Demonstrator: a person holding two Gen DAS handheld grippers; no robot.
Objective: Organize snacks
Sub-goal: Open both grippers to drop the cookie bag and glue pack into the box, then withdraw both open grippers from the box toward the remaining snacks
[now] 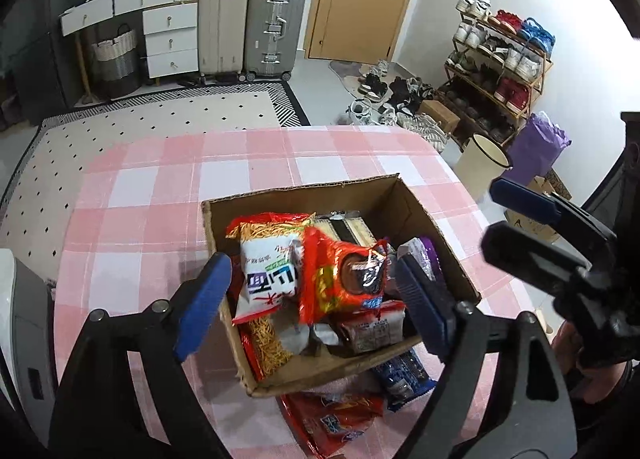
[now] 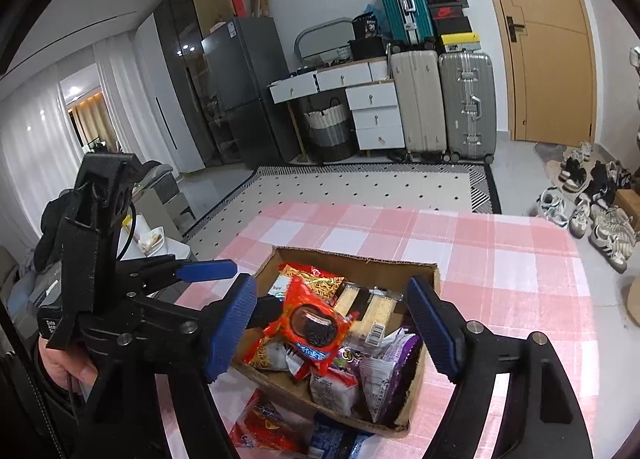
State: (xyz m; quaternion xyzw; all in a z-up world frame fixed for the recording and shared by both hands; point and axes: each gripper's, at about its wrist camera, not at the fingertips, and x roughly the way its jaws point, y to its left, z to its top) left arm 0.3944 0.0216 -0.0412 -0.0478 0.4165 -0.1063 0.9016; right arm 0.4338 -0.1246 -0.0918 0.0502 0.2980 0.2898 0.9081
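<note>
Table: pink/white check cloth, soft, flat; carries the box, which is the landmark for all below.
Box: brown corrugated cardboard, open top, flaps torn off, edges ragged; sits on near part of table, about full of snacks.
Noodle pack: inside box, left side; white/red crinkly film, lying tilted on other packs.
Cookie pack: inside box, centre, on top of pile; glossy red film, slippery-looking, puffed.
Purple pack: inside box, right side, leaning on wall.
Red pack: outside box, on cloth just below its near wall.
Blue pack: outside box, at near wall, next to red pack.
L gripper: above box's near-left part, jaws wide apart, holding nothing; blue ribbed pads either side of the pile.
R gripper: above box's near-right part, jaws wide apart, empty.
Step (my read): packs just let go into box; next prob. the loose packs outside it.
How to do well: come in low over cloth, pinch pack by flat middle not the seal edge; film slides, so close firmly; lift clear of ragged wall before dropping in.
</note>
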